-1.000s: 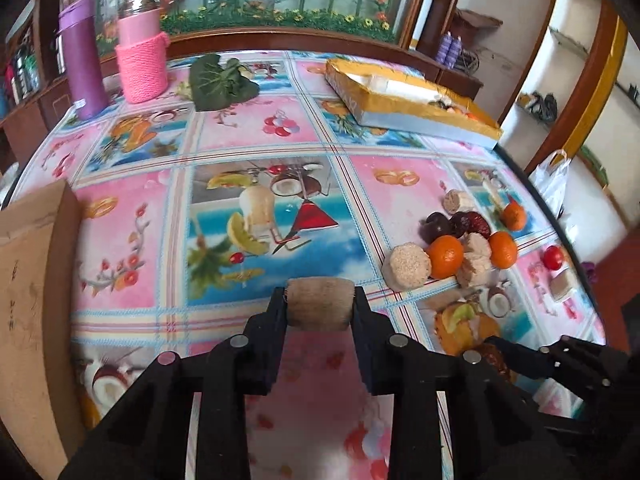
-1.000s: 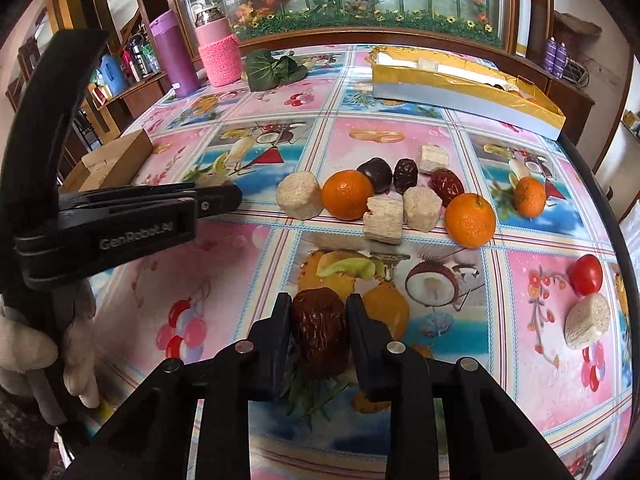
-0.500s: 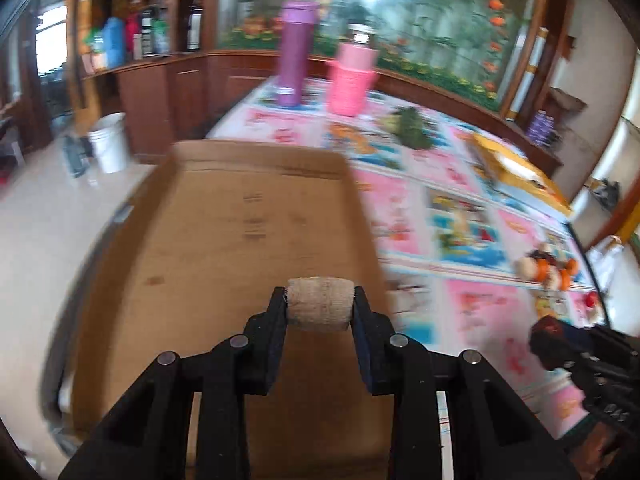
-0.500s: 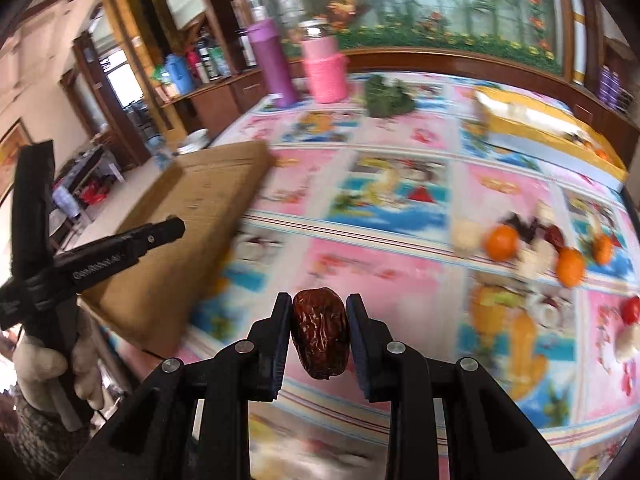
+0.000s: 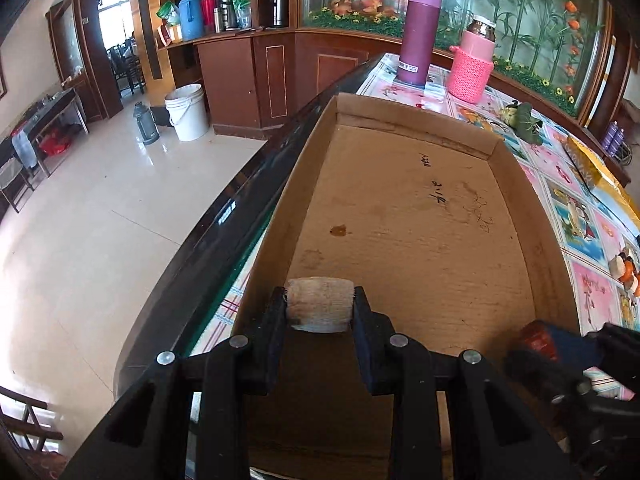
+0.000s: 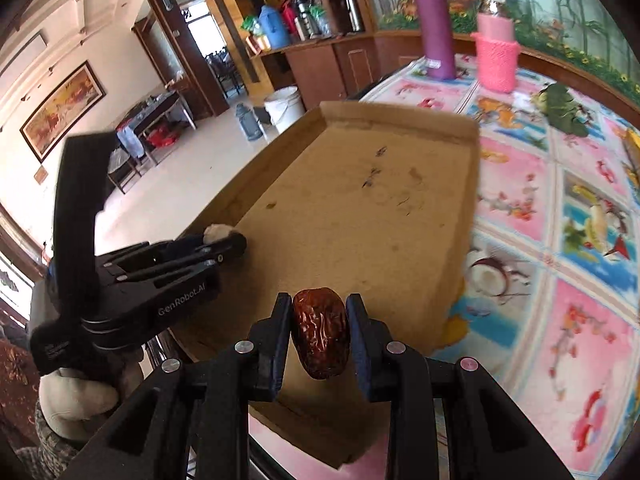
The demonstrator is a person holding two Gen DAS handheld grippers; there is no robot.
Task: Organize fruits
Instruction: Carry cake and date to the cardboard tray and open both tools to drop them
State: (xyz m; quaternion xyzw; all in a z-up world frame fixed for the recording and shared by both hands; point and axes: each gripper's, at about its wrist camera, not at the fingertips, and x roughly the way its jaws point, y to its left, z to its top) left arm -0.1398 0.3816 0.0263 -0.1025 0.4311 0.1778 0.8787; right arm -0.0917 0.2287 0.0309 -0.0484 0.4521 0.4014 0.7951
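My left gripper (image 5: 320, 307) is shut on a pale, rough cylindrical fruit piece (image 5: 319, 304), held over the near left part of a shallow cardboard tray (image 5: 412, 216). My right gripper (image 6: 319, 330) is shut on a wrinkled brown date (image 6: 320, 332), over the tray's (image 6: 360, 216) near edge. In the right wrist view the left gripper (image 6: 224, 240) shows at the left with the pale piece (image 6: 218, 232) at its tip. The right gripper's dark body with the date (image 5: 538, 342) shows at the lower right of the left wrist view. A cluster of loose fruits (image 5: 626, 270) lies far right on the table.
The tray sits at the table's left edge (image 5: 224, 240), with tiled floor (image 5: 80, 240) beyond. A purple flask (image 5: 418, 32) and a pink knitted-sleeve bottle (image 5: 472, 66) stand behind the tray. A green leafy object (image 5: 524, 122) and a yellow box (image 5: 600, 184) lie further right.
Both grippers have swung left from the fruit cluster to over the cardboard tray, each still holding its piece. The left went first, the right followed.
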